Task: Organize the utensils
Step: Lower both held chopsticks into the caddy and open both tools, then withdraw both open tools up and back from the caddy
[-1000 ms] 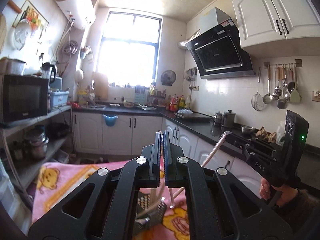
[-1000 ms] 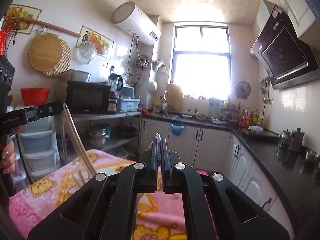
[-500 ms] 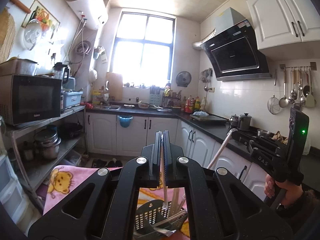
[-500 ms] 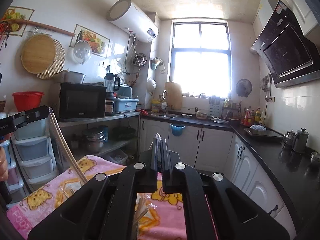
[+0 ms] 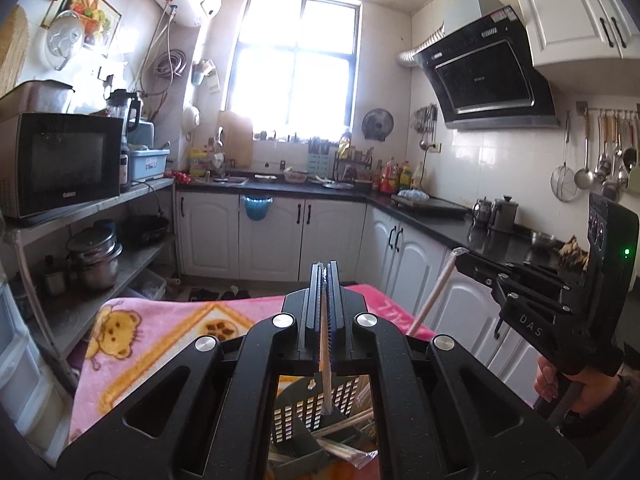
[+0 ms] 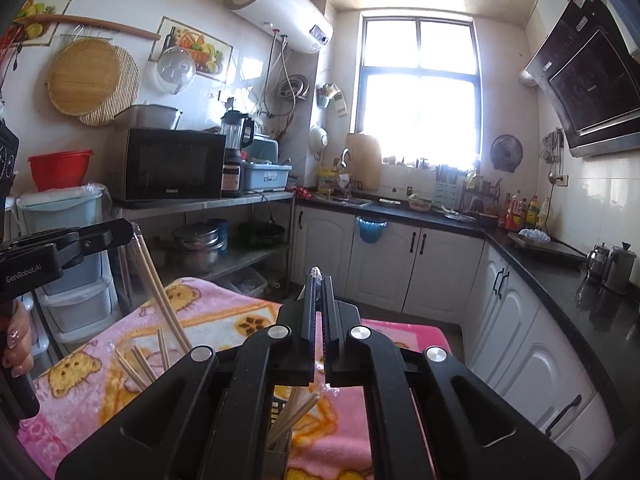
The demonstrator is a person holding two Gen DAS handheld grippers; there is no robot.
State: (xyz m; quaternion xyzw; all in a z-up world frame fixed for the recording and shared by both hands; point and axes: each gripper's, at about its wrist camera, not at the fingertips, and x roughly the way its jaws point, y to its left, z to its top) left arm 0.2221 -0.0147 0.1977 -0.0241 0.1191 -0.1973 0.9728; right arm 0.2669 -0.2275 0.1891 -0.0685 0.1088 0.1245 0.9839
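Both our grippers have come lower over the pink cartoon-bear blanket (image 5: pixel 168 332). The left gripper (image 5: pixel 326 276) is clamped on a plastic-wrapped pair of wooden chopsticks (image 5: pixel 325 376), whose tips now hang over the dark perforated plastic utensil holder (image 5: pixel 304 412). The right gripper (image 6: pixel 319 280) pinches another wrapped pair (image 6: pixel 292 420), also reaching the holder. Next, we judge, comes the drop.

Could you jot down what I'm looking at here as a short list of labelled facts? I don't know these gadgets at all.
Place: home kitchen
Surface: pink blanket with bear pictures
Left gripper: fingers shut on wrapped chopsticks
Right gripper: fingers shut on a second wrapped pair
Container: dark slotted utensil basket below the left gripper, with more chopsticks in it
Holder: a person's hand on each grip
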